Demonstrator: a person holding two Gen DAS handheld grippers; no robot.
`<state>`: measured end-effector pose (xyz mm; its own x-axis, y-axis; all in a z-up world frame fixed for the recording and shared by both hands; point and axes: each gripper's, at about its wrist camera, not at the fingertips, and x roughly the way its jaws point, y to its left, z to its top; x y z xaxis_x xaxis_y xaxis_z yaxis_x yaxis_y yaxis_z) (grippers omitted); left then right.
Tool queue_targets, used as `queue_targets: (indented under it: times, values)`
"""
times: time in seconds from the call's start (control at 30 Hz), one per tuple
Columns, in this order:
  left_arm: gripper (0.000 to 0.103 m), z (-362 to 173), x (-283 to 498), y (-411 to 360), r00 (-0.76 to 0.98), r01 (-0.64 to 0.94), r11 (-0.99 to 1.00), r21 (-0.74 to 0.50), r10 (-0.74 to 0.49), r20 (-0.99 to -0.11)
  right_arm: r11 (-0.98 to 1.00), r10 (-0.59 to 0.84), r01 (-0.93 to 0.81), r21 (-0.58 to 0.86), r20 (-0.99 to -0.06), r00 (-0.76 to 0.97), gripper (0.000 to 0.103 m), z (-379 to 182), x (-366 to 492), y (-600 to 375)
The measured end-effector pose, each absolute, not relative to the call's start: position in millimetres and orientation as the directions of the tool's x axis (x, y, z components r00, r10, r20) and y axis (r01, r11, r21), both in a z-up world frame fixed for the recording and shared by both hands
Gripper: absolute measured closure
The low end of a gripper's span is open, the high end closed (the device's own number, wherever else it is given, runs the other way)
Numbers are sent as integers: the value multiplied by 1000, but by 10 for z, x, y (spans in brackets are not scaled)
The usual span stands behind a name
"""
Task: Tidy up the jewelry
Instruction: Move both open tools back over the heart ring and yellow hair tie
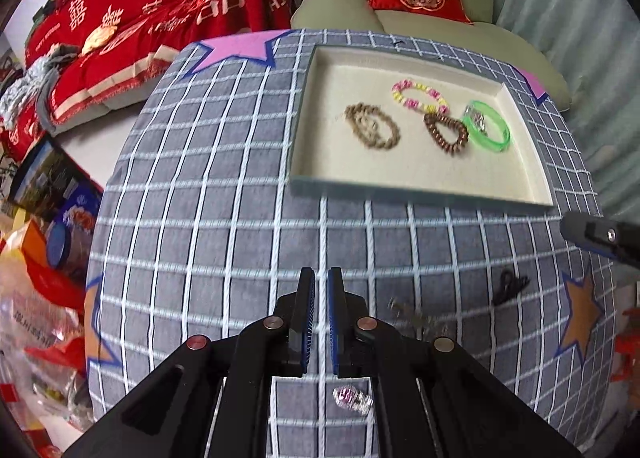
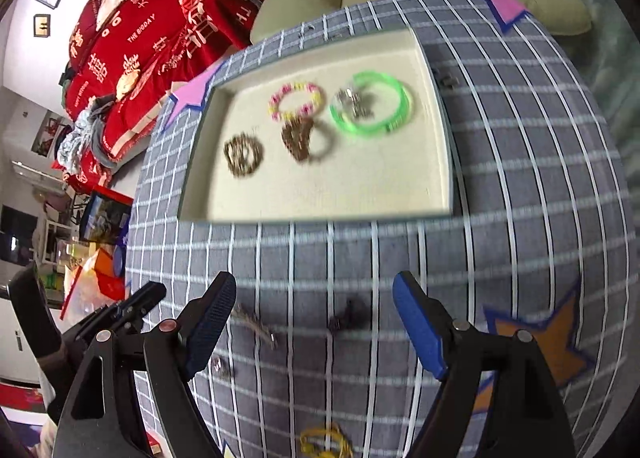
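The right gripper has its fingers spread wide with nothing pressed between the pads; a small dark piece lies on the checked cloth of the desk in the gap between them, nearer the right finger, and a thin brownish chain-like piece lies just beside the left finger; a yellow piece shows behind the fingers at the lower edge. The left gripper has its fingers closed, empty as far as the view shows; a pink-and-silver piece lies on the cloth behind and below its fingertips. Well ahead of both sits the tray, already carrying a green bangle, a pink-and-yellow bead bracelet, a dark brown bracelet and a tan bead bracelet.

The dark piece looks light, small and limp; blur hides what it is. It will likely sag or slip from a loose pinch, and the soft cloth may bunch under the fingers; best taken across its thickest bunched middle, fingers coming down steeply on either side.
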<state>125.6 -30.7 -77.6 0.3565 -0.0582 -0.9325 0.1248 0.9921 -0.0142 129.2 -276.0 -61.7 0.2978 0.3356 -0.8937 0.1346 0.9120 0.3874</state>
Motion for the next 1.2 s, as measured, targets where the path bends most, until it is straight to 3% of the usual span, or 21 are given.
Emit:
queue_targets:
  times: [0.17, 0.23, 0.3, 0.33, 0.37, 0.4, 0.63, 1.2]
  values:
    - [87, -813, 1094, -195, 339, 111, 994, -23, -59, -939, 906, 332, 177, 384, -905, 267, 19, -726, 1020, -2771]
    - [87, -818, 1037, -162, 332, 111, 993, -36, -71, -941, 905, 330, 190, 381, -909, 254, 1, -763, 912, -2766]
    - [87, -820, 987, -128, 328, 109, 993, -42, -76, -941, 904, 328, 196, 379, -911, 251, 0, -784, 798, -2747]
    - [79, -823, 953, -105, 326, 107, 993, -44, -77, -942, 906, 324, 198, 374, -914, 245, 0, -806, 740, -2724]
    - [23, -827, 924, -81, 322, 104, 993, -47, -78, -944, 908, 320, 197, 370, -916, 243, 0, -816, 694, -2707]
    - [0, -830, 890, -47, 316, 90, 995, -46, -72, -946, 909, 317, 196, 367, -917, 242, 0, -823, 656, -2695]
    - [0, -885, 746, 6, 345, 93, 996, 11, -22, -938, 923, 298, 181, 339, -929, 221, 0, -907, 409, -2565]
    - [0, -1323, 482, -26, 227, 106, 993, -56, -79, -971, 977, 173, 106, 185, -979, 111, 0, -1189, -56, -2226]
